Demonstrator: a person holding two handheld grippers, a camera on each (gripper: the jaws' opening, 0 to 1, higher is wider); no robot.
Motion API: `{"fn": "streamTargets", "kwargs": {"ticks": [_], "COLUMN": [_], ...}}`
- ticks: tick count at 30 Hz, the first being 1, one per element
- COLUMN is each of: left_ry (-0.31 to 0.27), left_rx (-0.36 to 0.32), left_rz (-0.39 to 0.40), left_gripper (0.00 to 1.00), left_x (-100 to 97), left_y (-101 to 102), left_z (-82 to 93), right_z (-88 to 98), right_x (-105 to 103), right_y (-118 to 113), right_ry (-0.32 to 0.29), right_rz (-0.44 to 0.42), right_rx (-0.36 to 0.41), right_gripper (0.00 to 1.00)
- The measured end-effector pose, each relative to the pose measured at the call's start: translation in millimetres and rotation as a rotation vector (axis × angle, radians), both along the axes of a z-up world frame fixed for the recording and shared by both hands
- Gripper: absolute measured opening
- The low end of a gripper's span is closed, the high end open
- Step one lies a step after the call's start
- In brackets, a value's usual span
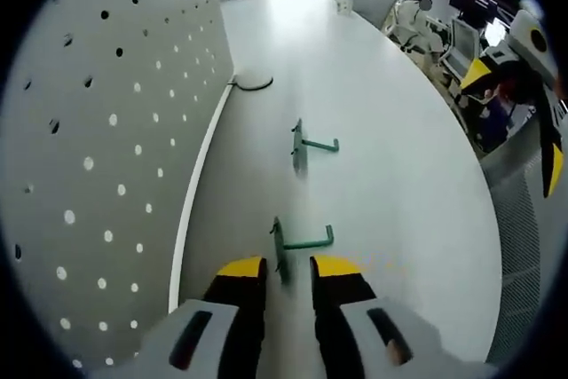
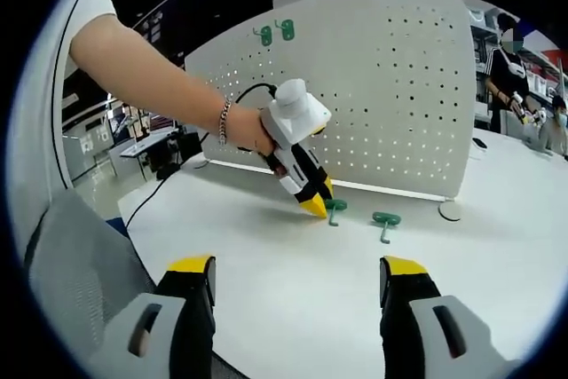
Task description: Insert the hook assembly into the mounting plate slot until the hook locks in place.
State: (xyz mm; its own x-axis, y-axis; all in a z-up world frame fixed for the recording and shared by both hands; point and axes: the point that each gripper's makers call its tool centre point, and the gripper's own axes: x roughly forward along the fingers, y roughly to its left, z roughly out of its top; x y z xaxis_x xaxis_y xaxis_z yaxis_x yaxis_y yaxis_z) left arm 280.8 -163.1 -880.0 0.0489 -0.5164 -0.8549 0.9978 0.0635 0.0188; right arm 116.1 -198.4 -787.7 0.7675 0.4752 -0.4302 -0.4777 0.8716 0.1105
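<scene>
Green near hook [image 1: 300, 243] lies on the table [image 1: 399, 157] between the left gripper's [image 1: 287, 274] parted jaws, seemingly ungrasped, so closing comes next; right gripper [image 2: 298, 274] hovers wide, empty, pegboard [image 2: 399, 95] behind.

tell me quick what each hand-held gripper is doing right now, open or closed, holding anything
Left hand-held gripper: open, jaws either side of the near green hook, not clamped.
Right hand-held gripper: wide open, holding nothing.
</scene>
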Motion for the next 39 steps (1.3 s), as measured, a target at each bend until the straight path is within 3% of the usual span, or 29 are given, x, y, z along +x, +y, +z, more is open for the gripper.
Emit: {"fn": "streamTargets", "kwargs": {"ticks": [13, 34, 39], "left_ry": [-0.018, -0.026, -0.025], "left_rx": [0.020, 0.025, -0.013], "left_rz": [0.027, 0.013, 0.049], "left_gripper": [0.06, 0.04, 0.04], "left_x": [2.6, 2.3, 3.6], "left_y": [2.1, 2.1, 2.1], "left_z": [-1.1, -1.9, 2.6], "right_z": [0.9, 1.2, 0.4], "right_x": [0.4, 0.9, 0.7], "right_y": [-1.3, -2.5, -3.2], "right_ry": [-0.003, -0.005, -0.003], "right_rz": [-0.007, -0.013, -0.016], "right_rx": [0.006, 0.010, 0.012], "right_gripper": [0.73, 0.73, 0.73]}}
